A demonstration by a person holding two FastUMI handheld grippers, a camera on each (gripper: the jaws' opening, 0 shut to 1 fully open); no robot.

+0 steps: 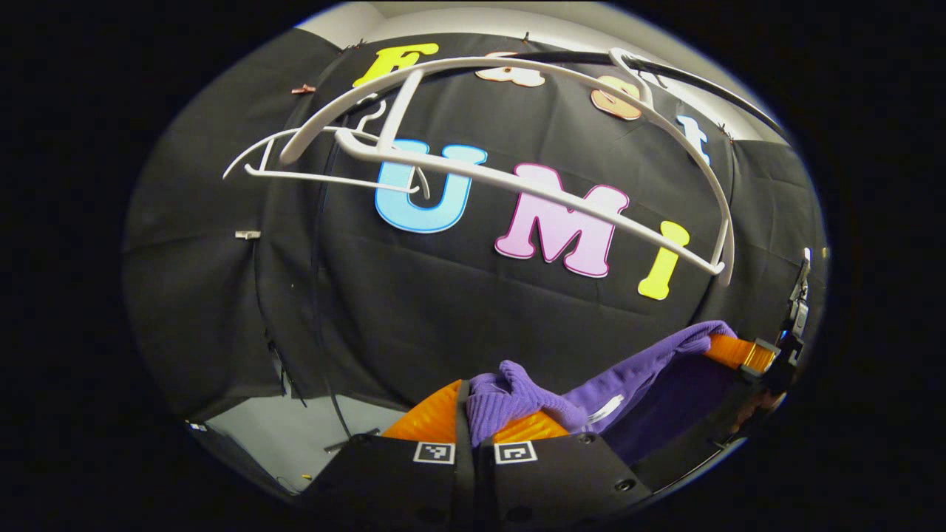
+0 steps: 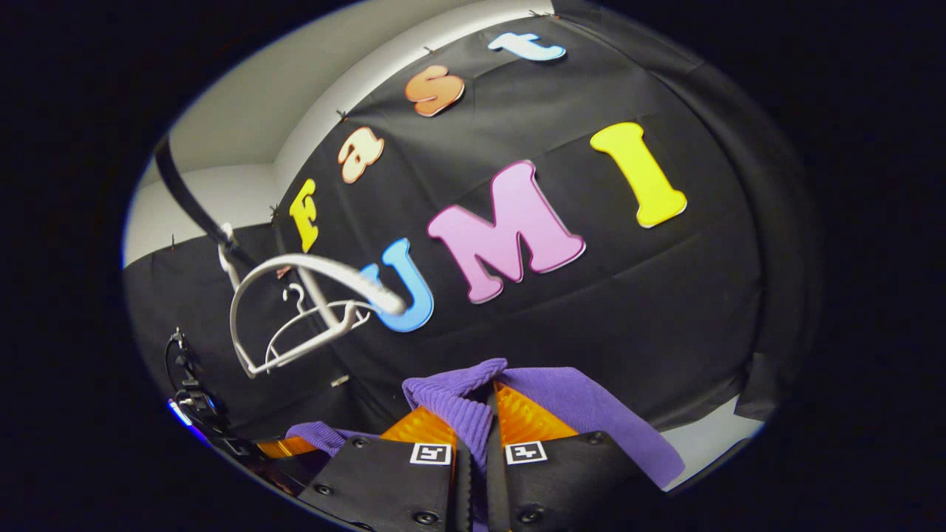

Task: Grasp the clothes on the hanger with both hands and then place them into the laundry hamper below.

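Purple ribbed knit sweater (image 1: 517, 399) hangs pinched between our left gripper (image 1: 477, 414) and right gripper (image 2: 480, 414), below a curved white plastic hanger (image 1: 517, 185).

Even, soft room light, no harsh glare. The fisheye bends the white plastic hanger (image 1: 517, 177) into arcs; the ribbed purple knitted garment (image 2: 458, 403) looks sharp, edges darken.

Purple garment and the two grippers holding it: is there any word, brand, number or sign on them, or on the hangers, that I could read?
Purple garment: a white tag, too small to read.
Left gripper: square markers, black-and-white patterns, no words or numbers.
Right gripper: the same kind of square markers, no words.
White hangers: no writing seen.
No readable text on any of these.
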